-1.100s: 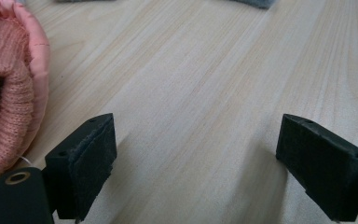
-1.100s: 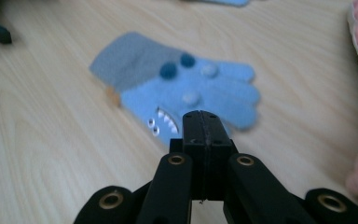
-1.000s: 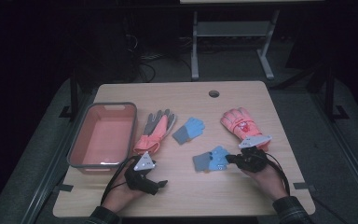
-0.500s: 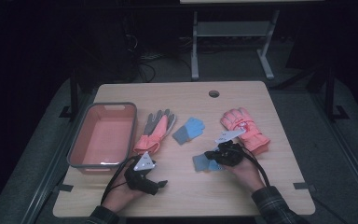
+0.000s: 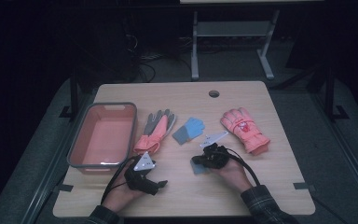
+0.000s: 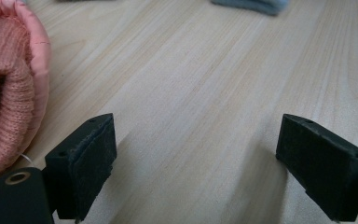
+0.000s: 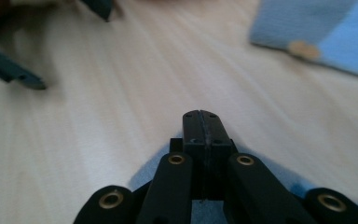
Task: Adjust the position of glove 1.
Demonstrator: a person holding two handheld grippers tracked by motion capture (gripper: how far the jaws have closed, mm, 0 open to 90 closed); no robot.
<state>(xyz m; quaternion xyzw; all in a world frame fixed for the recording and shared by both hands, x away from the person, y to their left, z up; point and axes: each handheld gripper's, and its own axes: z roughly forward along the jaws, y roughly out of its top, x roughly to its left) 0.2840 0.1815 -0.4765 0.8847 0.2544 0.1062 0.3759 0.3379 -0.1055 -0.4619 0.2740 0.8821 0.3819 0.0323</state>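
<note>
Pale wood-grain table (image 5: 270, 186). My left gripper (image 6: 193, 163) rests near the front edge, its black foam-faced jaws standing wide apart over bare wood, just beside the ribbed knit cuff of a salmon-and-grey glove (image 6: 4, 93). My right gripper (image 7: 203, 126) has its jaws pressed together, a small blue-grey knit glove (image 5: 199, 167) lying under them; whether fabric is pinched I cannot tell. A second blue-grey glove (image 5: 189, 130) lies centrally, a padded coral ski glove (image 5: 244, 129) rightward, a shallow pink grey-rimmed tub (image 5: 81, 140) leftward.
</note>
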